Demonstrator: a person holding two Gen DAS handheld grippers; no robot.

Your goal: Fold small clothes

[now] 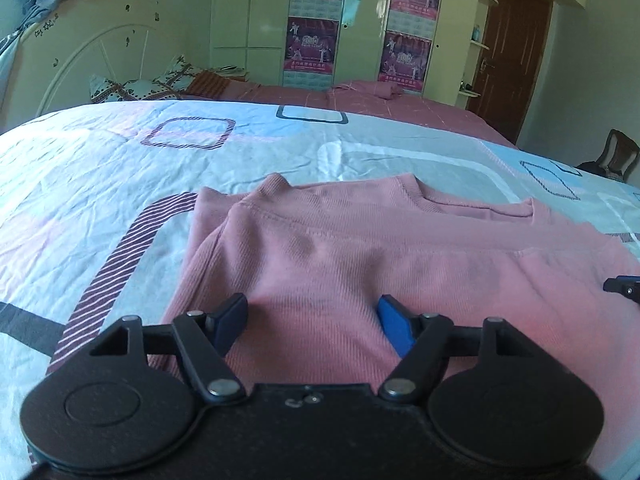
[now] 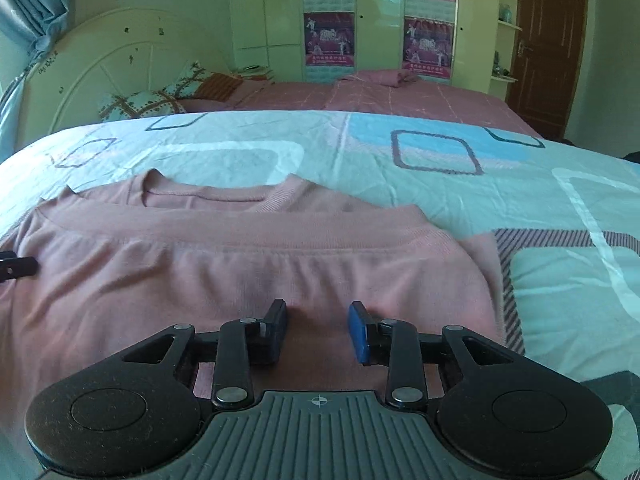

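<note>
A small pink ribbed top (image 1: pixel 360 256) lies flat on the patterned bedsheet (image 1: pixel 100 184), folded once across itself — its hem edge rests just short of the round neckline (image 2: pixel 208 196), which points toward the far side of the sheet — sides tucked in.

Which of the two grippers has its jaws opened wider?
The left gripper: its jaws stand far apart over the pink top; the right gripper shows a narrower gap.
</note>
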